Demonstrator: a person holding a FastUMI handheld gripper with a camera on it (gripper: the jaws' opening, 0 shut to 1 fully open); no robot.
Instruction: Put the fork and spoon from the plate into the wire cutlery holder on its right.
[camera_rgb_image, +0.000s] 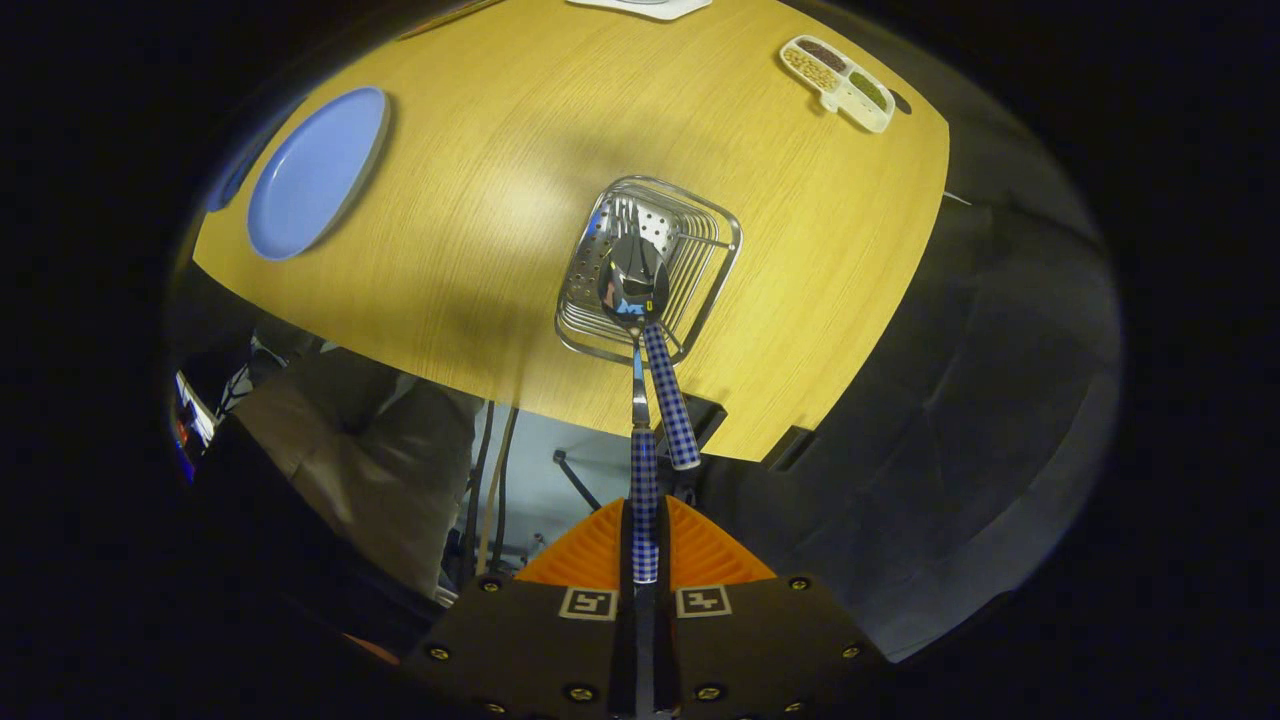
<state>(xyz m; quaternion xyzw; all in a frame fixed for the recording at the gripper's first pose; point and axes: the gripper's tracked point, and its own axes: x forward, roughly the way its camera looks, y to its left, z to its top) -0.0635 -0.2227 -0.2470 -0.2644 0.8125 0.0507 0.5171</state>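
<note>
Gripper (645, 560) clamped on a checked-handled spoon (633, 285), its bowl over the wire holder (650, 270) at 12 o'clock, beside the fork (668, 395) already inside; releasing off-centre could tip it onto the worktop (480, 200).

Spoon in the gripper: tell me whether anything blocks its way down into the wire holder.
Nothing visible blocks it. The gripper holds the spoon over the wire holder, where the other checked-handled utensil already leans.
</note>
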